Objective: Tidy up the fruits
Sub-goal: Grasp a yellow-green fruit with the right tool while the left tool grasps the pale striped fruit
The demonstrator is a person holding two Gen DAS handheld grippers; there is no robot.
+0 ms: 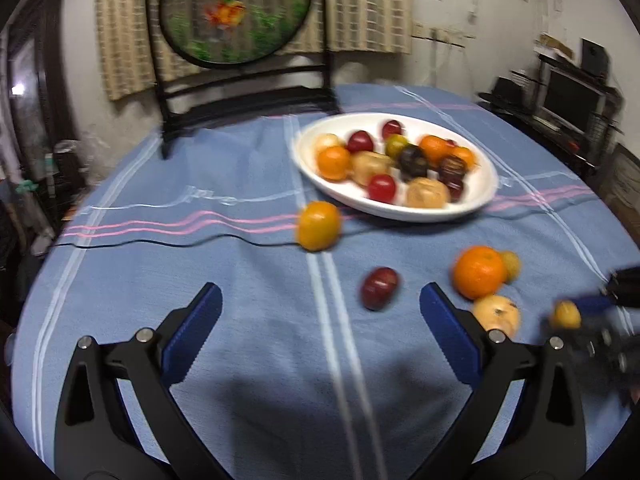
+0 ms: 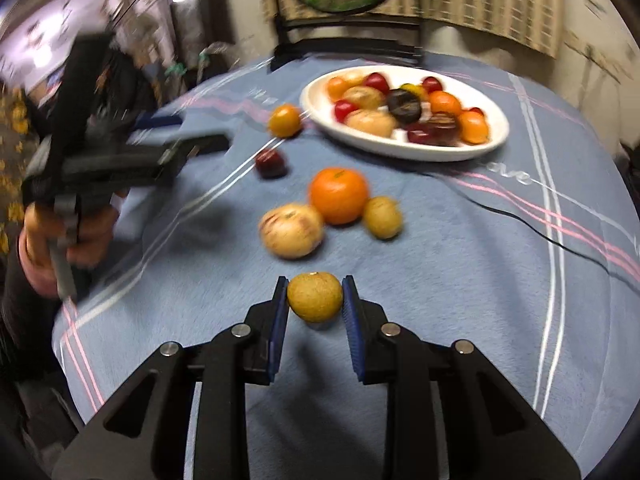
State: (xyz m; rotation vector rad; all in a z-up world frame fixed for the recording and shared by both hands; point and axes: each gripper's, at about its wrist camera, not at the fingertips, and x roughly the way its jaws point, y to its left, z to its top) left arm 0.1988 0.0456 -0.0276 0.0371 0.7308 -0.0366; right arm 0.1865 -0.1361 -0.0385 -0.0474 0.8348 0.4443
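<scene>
**Me:** My right gripper [image 2: 315,300] is pinching a small yellow-brown fruit [image 2: 315,297]; both blue ribbed pads press its sides. It's near-round, dull and speckled, so there's no long axis to line up. It sits at the fingertips, over the near edge of the table [image 2: 460,280].

**Partner:** And the plate?

**Me:** The white oval plate [image 2: 496,136] lies straight ahead of those fingers, toward the far edge and a little right, already crowded with fruit. Between us sit a pale streaked apple [image 2: 291,230], a glossy orange [image 2: 339,195] and a small yellow fruit touching it [image 2: 382,217]. I judge the carry must pass over them.

**Partner:** Your left?

**Me:** The left gripper [image 1: 320,336] is spread wide, holding nothing, above the blue striped cloth. A dark red plum [image 1: 379,288] lies just beyond its fingertips, right of centre, so that hand is nearer to it.
</scene>
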